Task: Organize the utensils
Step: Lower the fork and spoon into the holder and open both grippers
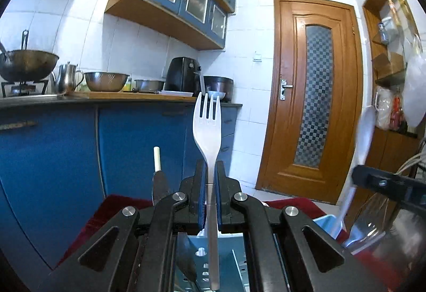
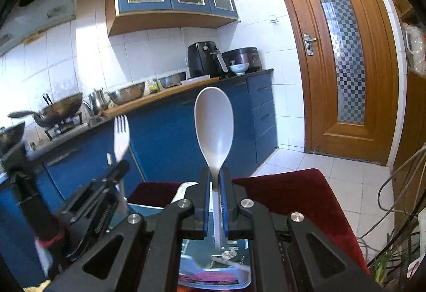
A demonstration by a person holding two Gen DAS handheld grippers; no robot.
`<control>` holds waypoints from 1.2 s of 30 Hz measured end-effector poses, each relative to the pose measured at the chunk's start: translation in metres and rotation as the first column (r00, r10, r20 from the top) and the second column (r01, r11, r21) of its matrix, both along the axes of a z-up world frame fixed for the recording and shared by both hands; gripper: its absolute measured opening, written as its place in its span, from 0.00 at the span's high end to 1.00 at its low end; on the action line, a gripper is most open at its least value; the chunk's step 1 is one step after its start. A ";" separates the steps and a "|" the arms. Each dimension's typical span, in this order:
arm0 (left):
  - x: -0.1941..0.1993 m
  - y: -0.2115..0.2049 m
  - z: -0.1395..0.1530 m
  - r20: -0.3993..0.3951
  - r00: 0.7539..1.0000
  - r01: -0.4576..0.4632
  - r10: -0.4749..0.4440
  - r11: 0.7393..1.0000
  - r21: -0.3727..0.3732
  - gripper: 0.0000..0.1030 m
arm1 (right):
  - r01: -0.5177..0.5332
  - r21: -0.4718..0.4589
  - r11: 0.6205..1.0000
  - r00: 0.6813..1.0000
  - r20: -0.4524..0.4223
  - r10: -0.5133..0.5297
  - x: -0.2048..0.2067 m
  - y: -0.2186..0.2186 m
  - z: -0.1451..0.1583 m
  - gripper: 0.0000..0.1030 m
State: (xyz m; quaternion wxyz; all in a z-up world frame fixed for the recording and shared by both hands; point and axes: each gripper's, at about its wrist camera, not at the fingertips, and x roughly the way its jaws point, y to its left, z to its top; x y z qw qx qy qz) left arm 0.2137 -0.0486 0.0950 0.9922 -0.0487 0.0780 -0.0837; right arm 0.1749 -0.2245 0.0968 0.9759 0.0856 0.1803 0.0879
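Because each utensil is pinched low on its handle, head up, it can likely drop handle-first into a holder; the left gripper [image 1: 211, 172] clamps the white fork [image 1: 207, 126] above the red-clothed table [image 1: 111, 209]; the right gripper [image 2: 215, 180] clamps the white spoon [image 2: 213, 126].

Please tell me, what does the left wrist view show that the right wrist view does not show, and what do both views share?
Only the left wrist view: a knife standing upright beside the left gripper, and the fork's full handle between its pads.
Only the right wrist view: the spoon's bowl seen clearly, clamped in the right gripper, and plant leaves at lower right.
Both: fork, spoon, each gripper shut on its utensil, the wooden door, the blue cabinets, the wok and the red cloth.
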 end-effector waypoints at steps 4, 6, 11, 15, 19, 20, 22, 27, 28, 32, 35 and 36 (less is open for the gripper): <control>-0.003 -0.004 -0.008 -0.003 1.000 0.010 -0.010 1.000 0.006 0.96 | 0.016 -0.050 0.999 1.000 -0.010 -0.016 0.007 0.004 -0.009 0.91; -0.002 -0.005 -0.012 -0.010 1.000 0.011 -0.011 1.000 0.007 0.96 | 0.014 -0.067 0.998 1.000 -0.007 -0.014 0.006 0.006 -0.009 0.91; -0.009 -0.003 -0.015 -0.018 1.000 0.021 -0.021 1.000 0.004 0.96 | -0.011 -0.097 0.995 1.000 -0.028 0.009 0.007 0.011 -0.009 0.91; -0.012 -0.001 -0.015 -0.041 0.999 0.035 -0.035 0.999 0.000 0.96 | -0.029 -0.089 0.996 0.999 -0.042 0.025 0.005 0.011 -0.007 0.87; -0.017 0.001 -0.016 -0.060 0.997 0.041 -0.041 0.999 -0.005 0.94 | -0.046 -0.096 0.994 0.998 -0.044 0.041 0.002 0.016 -0.006 0.75; -0.017 0.002 -0.016 -0.066 0.997 0.042 -0.043 0.999 -0.007 0.91 | -0.047 -0.097 0.994 0.998 -0.044 0.043 0.001 0.017 -0.005 0.75; -0.019 0.004 -0.016 -0.076 0.996 0.047 -0.048 0.999 -0.017 0.77 | -0.049 -0.085 0.995 0.998 -0.042 0.045 -0.001 0.017 -0.005 0.75; -0.027 0.006 -0.014 -0.086 0.995 0.056 -0.057 0.998 -0.015 0.76 | -0.046 -0.062 0.997 0.999 -0.026 0.044 -0.011 0.015 -0.001 0.74; -0.030 0.005 -0.013 -0.086 0.994 0.060 -0.060 0.998 -0.013 0.76 | -0.046 -0.057 0.997 0.999 -0.023 0.044 -0.013 0.015 0.000 0.74; -0.039 0.005 -0.009 -0.081 0.994 0.070 -0.071 0.997 -0.015 0.76 | -0.045 -0.027 0.999 0.999 -0.014 0.045 -0.024 0.010 0.004 0.73; -0.044 0.005 -0.006 -0.085 0.993 0.074 -0.075 0.997 -0.018 0.76 | -0.040 -0.017 0.999 0.999 -0.006 0.040 -0.032 0.006 0.005 0.73; -0.045 0.005 -0.006 -0.087 0.993 0.076 -0.077 0.997 -0.019 0.76 | -0.040 -0.013 0.999 0.999 -0.006 0.040 -0.034 0.004 0.005 0.73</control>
